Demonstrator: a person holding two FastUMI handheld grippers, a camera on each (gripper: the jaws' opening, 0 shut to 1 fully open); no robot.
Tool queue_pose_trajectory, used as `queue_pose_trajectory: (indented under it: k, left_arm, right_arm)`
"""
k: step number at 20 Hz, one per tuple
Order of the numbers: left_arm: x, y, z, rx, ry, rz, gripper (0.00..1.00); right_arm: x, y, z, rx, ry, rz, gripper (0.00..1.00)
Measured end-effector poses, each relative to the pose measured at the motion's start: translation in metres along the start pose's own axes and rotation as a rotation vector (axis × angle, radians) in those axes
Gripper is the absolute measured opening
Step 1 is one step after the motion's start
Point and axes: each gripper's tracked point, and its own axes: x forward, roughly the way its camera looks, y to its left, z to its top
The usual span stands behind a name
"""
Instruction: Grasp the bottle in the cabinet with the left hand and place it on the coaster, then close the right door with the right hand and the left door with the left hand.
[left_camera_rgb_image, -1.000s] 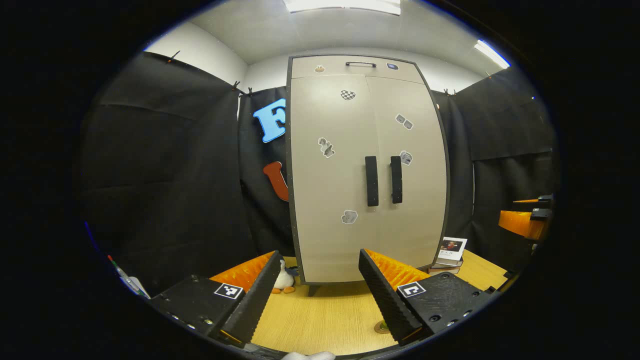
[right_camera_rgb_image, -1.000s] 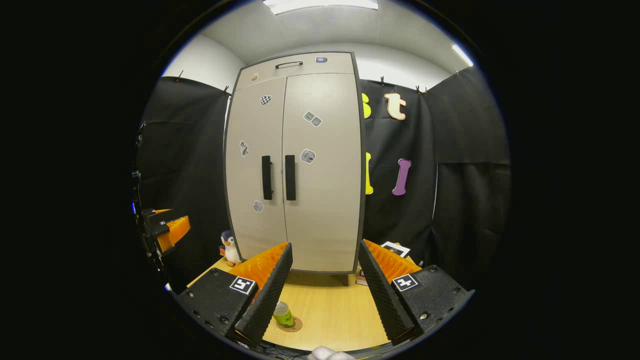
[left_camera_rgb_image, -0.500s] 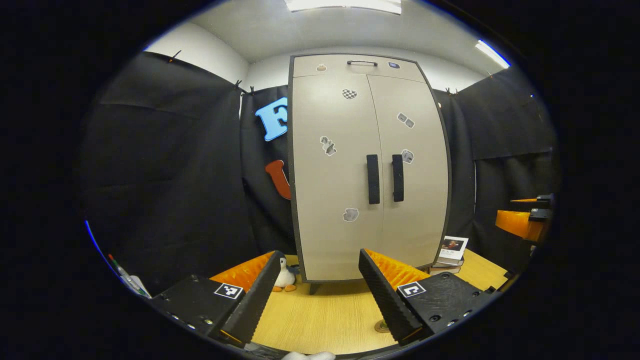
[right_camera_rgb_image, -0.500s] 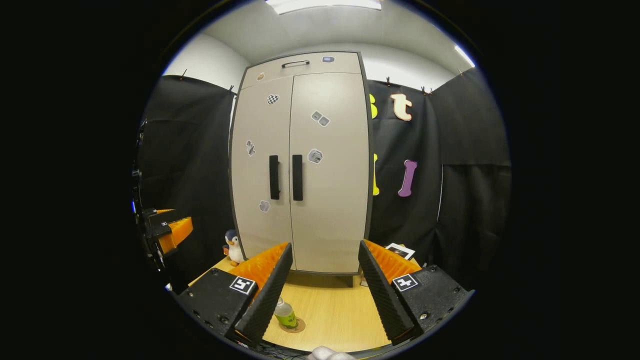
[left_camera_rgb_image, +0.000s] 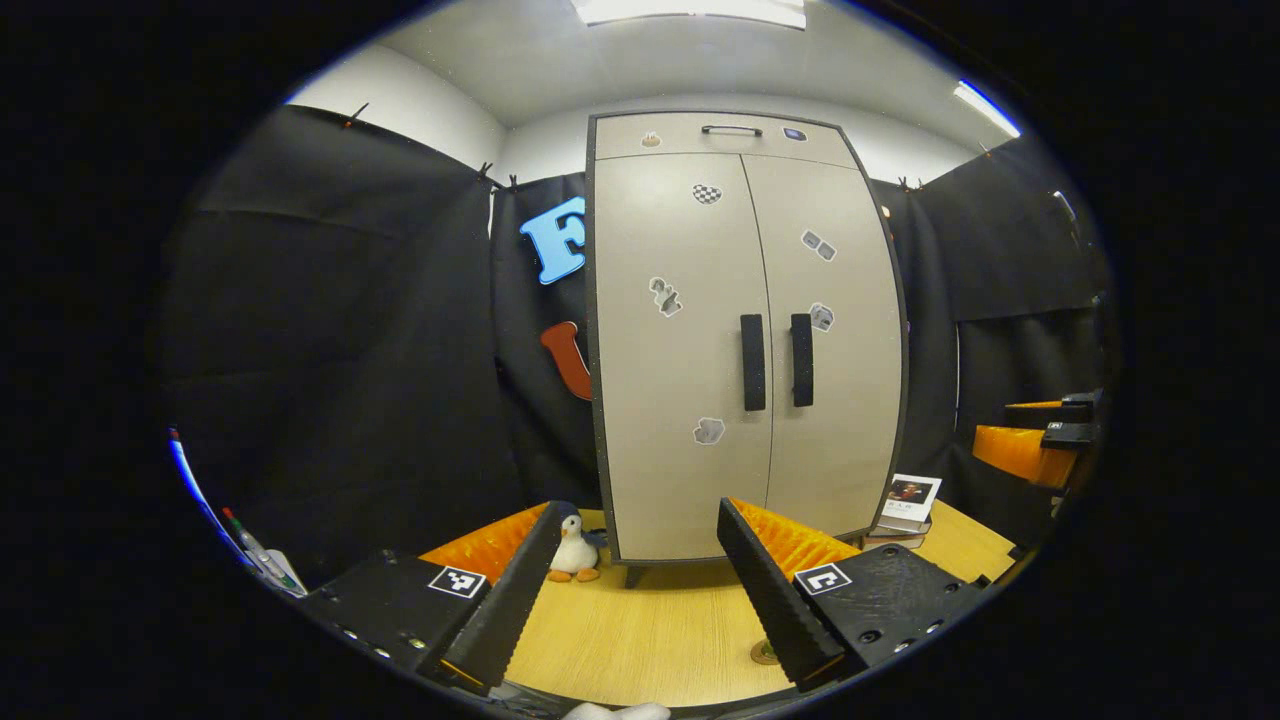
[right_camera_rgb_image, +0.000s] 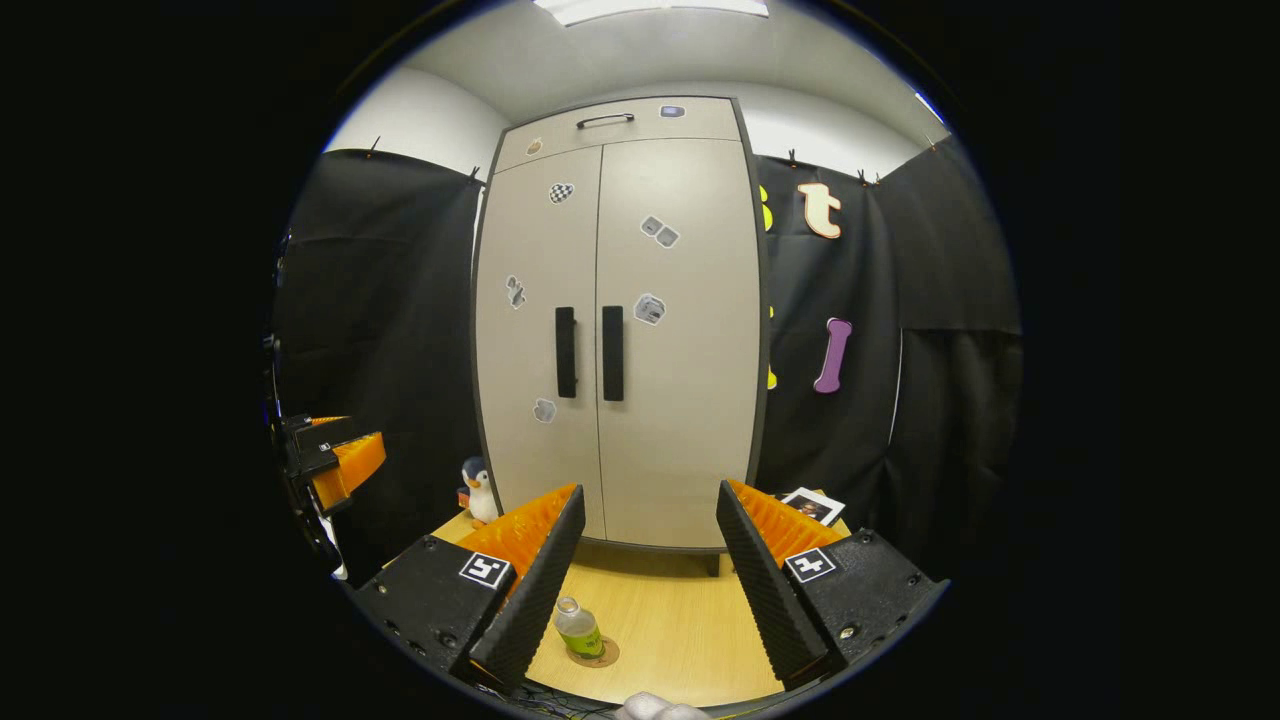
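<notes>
Bottle (right_camera_rgb_image: 578, 627) first: in the right gripper view it stands upright on the coaster (right_camera_rgb_image: 596, 655), on the wooden table (right_camera_rgb_image: 670, 620) at about 7 o'clock from the cabinet's foot, just beside my right tool's left-hand finger. In the left gripper view I see only an edge of the coaster (left_camera_rgb_image: 763, 653) peeking past a finger, so I can't confirm the bottle from there.

Cabinet (right_camera_rgb_image: 615, 320) looks fully shut. The left door (right_camera_rgb_image: 540, 330) and right door (right_camera_rgb_image: 680, 320) meet flush down the middle, their two dark handles (right_camera_rgb_image: 590, 352) side by side, with no gap that I can make out.

My left gripper (left_camera_rgb_image: 630, 585) has its jaws spread wide with nothing between them, held back from the cabinet over the table. My right gripper (right_camera_rgb_image: 650, 575) is likewise spread and empty. At 9 o'clock in the right gripper view I catch the other tool hanging well apart from the doors.

By my reading every step is done: bottle placed, both doors closed. Nothing is left but to hold clear and finish.
</notes>
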Motion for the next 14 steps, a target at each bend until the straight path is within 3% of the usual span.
queue_pose_trajectory:
  k: [14]
  left_arm:
    - [-0.011,-0.003,0.011,0.012,-0.021,0.004,0.96]
  right_arm:
    - [-0.011,-0.006,0.008,0.000,-0.026,-0.002,0.82]
